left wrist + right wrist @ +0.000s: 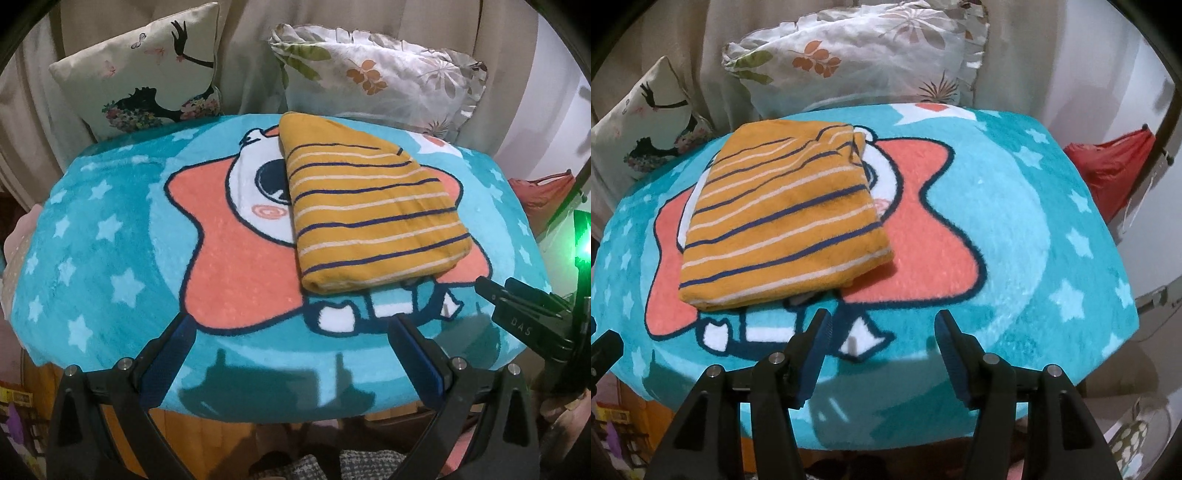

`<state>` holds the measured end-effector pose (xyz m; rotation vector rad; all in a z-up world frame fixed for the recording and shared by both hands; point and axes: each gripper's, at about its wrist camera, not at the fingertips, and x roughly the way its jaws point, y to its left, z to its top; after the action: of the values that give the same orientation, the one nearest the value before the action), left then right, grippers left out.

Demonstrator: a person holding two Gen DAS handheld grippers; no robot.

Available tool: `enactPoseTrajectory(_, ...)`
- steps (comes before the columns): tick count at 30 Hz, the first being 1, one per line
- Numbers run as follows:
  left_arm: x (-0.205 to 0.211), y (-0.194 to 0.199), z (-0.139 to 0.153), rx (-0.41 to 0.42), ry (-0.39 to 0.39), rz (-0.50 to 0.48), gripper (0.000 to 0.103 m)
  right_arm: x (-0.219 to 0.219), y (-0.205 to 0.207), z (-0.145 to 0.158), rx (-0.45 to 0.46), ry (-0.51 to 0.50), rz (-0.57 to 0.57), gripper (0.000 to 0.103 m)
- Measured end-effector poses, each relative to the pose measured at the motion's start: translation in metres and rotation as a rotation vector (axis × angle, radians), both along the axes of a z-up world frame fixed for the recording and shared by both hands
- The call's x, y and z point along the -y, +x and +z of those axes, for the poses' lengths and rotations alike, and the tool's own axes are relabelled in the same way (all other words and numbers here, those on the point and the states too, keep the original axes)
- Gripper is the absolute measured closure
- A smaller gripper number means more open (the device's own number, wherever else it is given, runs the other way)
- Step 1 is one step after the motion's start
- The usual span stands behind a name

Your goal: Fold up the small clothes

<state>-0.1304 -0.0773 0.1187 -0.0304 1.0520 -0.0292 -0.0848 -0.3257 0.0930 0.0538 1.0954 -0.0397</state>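
Left wrist view: left gripper (291, 332) is hovering over the near edge of the teal cartoon blanket (110, 236), jaws standing wide, nothing between them. The folded mustard striped garment (369, 214) is lying right of centre on the blanket, apart from both tools. Only this view is catching the right gripper (491, 291) from the side, at far right.

Right wrist view: right gripper (882, 332) is likewise gaping wide and empty, just short of the garment's near edge. This view alone is showing a red bag (1108, 170) clearly.
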Motion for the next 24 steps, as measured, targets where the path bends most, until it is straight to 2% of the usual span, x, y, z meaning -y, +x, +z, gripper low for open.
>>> enactPoseTrajectory(11,0.006,-0.002,-0.004,-0.022,0.045,0.045,0.0,0.003,0.011,-0.01,-0.018,0.007,0.03,0.039)
enactPoseTrajectory(24,0.01,0.006,-0.016,-0.07,0.02,0.055,0.0,0.007,0.014,-0.013,-0.009,-0.045,0.037,0.037)
